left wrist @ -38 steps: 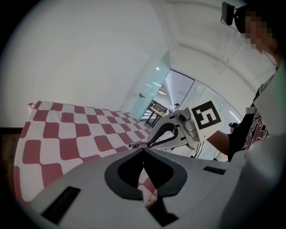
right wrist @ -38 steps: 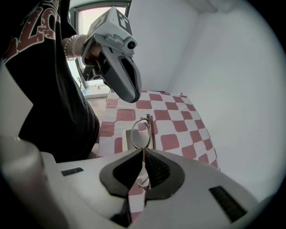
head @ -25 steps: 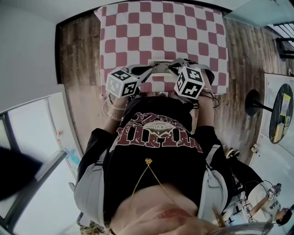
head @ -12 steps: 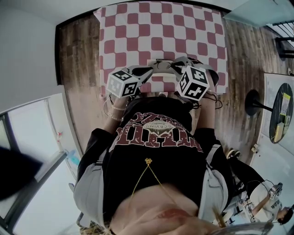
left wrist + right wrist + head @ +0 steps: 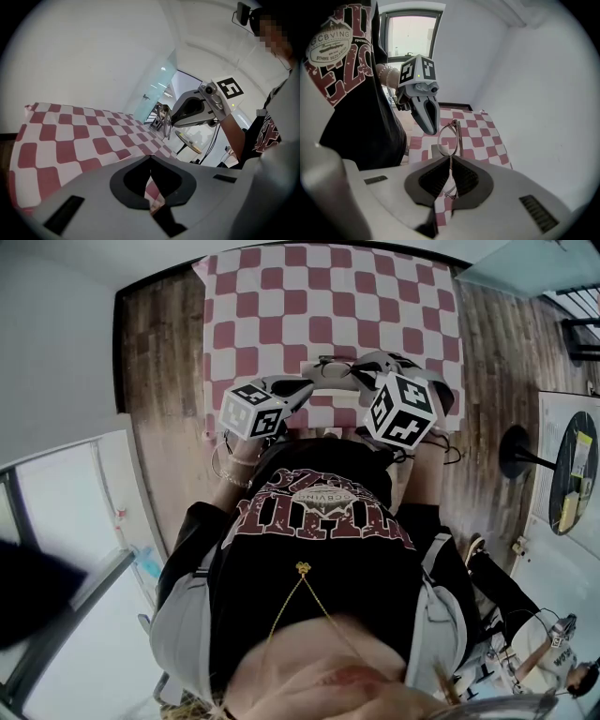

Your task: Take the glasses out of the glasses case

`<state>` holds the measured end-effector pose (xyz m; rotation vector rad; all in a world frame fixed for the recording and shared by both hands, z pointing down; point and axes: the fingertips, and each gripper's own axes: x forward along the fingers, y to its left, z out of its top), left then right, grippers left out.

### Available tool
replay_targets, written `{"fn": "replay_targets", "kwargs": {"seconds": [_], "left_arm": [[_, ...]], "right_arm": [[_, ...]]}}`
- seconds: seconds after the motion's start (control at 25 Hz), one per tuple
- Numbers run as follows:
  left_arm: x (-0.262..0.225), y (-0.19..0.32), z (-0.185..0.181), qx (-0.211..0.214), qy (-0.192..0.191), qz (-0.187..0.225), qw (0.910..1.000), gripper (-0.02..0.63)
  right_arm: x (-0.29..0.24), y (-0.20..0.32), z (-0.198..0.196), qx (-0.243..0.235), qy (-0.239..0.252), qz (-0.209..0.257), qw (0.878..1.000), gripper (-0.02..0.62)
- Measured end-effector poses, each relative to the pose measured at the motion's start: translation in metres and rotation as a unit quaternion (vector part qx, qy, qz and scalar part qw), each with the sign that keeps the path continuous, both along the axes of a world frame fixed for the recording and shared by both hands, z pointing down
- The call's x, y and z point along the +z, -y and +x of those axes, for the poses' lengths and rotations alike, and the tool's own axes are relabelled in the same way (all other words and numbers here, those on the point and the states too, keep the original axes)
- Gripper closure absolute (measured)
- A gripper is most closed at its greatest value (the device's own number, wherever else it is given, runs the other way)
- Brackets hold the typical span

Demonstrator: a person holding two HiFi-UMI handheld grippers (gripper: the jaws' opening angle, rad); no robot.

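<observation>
With the right tongs point(image 5: 450, 157) clenched on the thin glasses point(image 5: 449, 135) and the left tongs point(image 5: 150, 156) clenched empty, any twist could bend them or drop them on the counter point(image 5: 482, 134).

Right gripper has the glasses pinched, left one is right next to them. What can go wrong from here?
1. The right gripper pinches only a thin bit of the glasses, lenses sticking out past its tips; they might pivot or slip.
2. The left gripper, shut and empty, hangs close beside the lenses; a bump might knock them loose.
3. This is near the tablecloth's edge; a drop may reach the floor.
</observation>
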<state>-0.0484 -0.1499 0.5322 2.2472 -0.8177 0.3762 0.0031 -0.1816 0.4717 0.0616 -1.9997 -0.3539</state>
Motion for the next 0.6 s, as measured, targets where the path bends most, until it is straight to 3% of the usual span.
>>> {"fn": "replay_targets", "kwargs": {"seconds": [0.6], "left_arm": [[-0.002, -0.003, 0.009, 0.007, 0.002, 0.001, 1.0000, 0.598]], "right_arm": [[-0.016, 0.001, 0.005, 0.006, 0.006, 0.009, 1.000, 0.561]]}}
